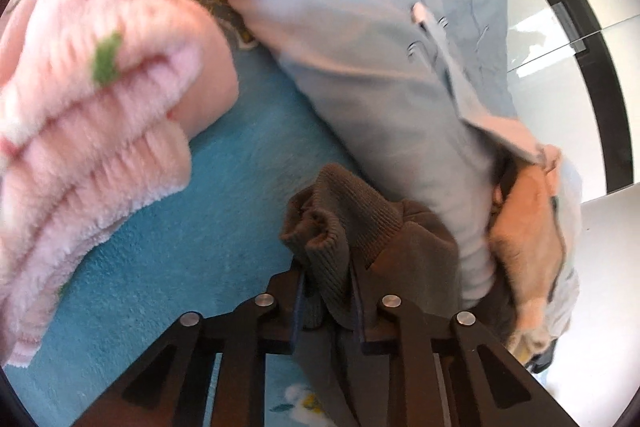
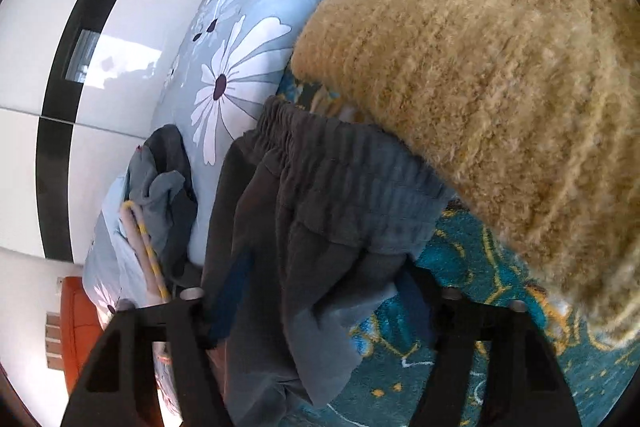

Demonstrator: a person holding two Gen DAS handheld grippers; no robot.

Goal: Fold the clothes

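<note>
Left gripper (image 1: 328, 291) clamped on the ribbed cuff (image 1: 332, 223) of the dark trousers (image 2: 320, 211). Right gripper (image 2: 316, 291) closed around their bunched waistband (image 2: 340, 155), likely readying a fold on the bed (image 1: 168, 267).

A dark grey-brown garment (image 1: 360, 227) with a ribbed cuff; in the right wrist view its gathered waistband (image 2: 340, 163) looks charcoal grey. Black gripper (image 1: 328, 291) arms with silver pins. A turquoise bed cover (image 1: 168, 267) with small white and yellow flowers, and gold line patterns. A pale blue-grey quilt (image 2: 248, 39) printed with large white daisies with dark centres. A fluffy pale pink blanket (image 1: 88, 115) with a green patch. A fuzzy mustard-yellow blanket (image 2: 480, 75). A glossy white wardrobe (image 2: 36, 39) with a black stripe.
</note>
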